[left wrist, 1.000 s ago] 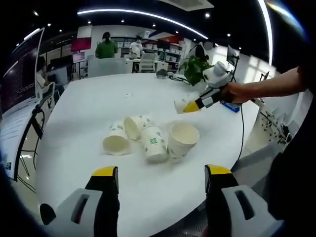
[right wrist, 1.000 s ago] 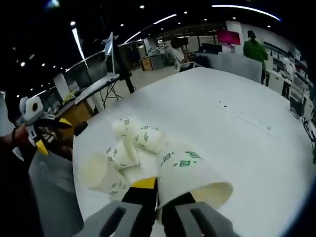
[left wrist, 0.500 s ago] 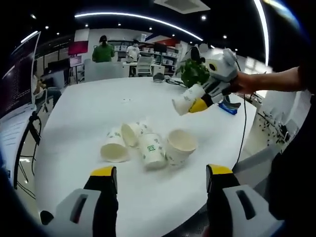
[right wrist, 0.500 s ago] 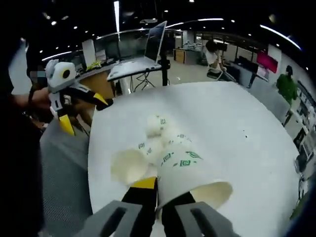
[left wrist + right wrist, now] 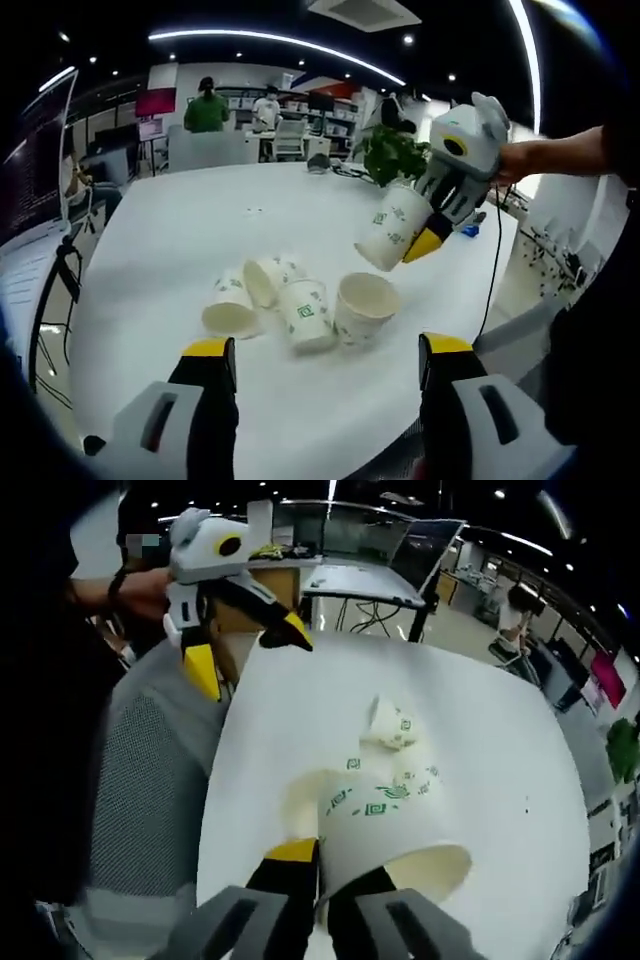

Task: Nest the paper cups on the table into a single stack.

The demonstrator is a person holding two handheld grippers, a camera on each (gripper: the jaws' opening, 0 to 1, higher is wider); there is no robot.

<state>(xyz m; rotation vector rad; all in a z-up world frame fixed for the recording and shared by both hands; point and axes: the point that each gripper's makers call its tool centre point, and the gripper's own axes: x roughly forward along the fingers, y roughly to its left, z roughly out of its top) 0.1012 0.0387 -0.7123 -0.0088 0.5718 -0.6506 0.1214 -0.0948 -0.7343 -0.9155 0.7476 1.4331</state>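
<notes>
Left gripper [image 5: 325, 365]: its two yellow-tipped jaws stand wide apart and hold nothing. In the left gripper view they rise over the near edge of the table. In the right gripper view [image 5: 245, 645] it is seen from the front, in a person's hand above the table edge, jaws spread.
Right gripper [image 5: 320, 865]: its jaws are closed on the wall of a paper cup. The left gripper view shows it [image 5: 420, 235] from outside, held in the air by a hand coming from the right.
Held cup [image 5: 392, 228]: white with green marks, tilted, mouth pointing down toward the table, above the upright cup and not touching it. In the right gripper view [image 5: 385, 835] it is close to the camera and hides part of the cups behind.
Cups on the table: in the left gripper view one cup [image 5: 363, 305] stands upright with its mouth open; three more [image 5: 265, 297] lie on their sides just beside it, close together.
Table [image 5: 180, 230]: white and round.
Background: in the left gripper view, two people stand beyond the table, and a green plant [image 5: 392, 153] is behind the right gripper. In the right gripper view, a laptop on a stand [image 5: 420, 555].
</notes>
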